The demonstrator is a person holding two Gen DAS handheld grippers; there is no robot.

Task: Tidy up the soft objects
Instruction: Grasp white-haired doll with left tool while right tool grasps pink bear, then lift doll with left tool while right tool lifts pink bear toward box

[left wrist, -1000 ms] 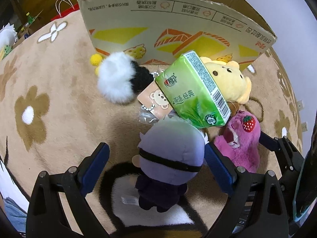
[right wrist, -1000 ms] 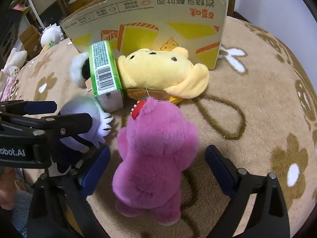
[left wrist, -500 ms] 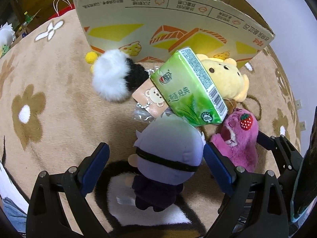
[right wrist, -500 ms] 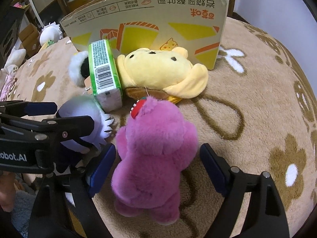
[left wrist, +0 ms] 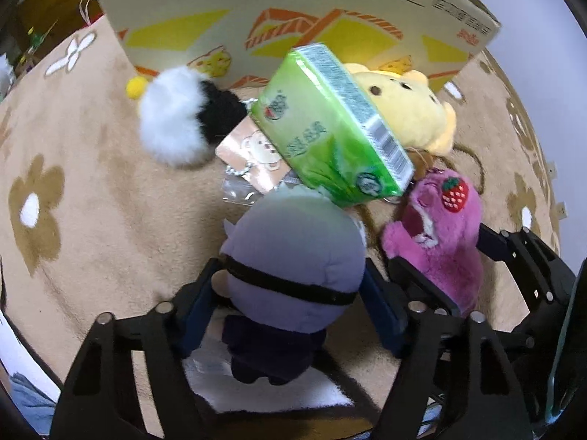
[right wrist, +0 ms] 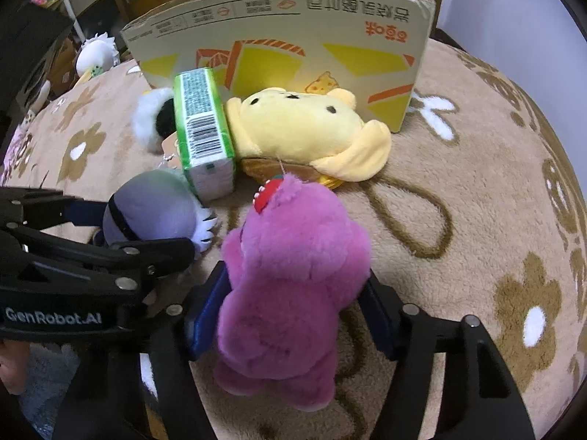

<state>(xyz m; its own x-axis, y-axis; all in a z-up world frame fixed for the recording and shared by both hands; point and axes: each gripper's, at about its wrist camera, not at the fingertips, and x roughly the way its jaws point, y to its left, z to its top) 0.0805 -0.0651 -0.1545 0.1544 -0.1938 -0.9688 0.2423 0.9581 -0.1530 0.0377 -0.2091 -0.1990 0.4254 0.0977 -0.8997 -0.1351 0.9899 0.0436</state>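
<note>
Your left gripper has just been closing, and its blue pads now press both sides of the grey-haired doll. Your right gripper has likewise been closing and squeezes the purple plush at its waist. Only the left view shows the bear card under the green tissue pack, at 12 o'clock from the doll. Only the right view shows a white plush beyond the rug. The cardboard box stands at 12 o'clock; its inside is hidden.
</note>
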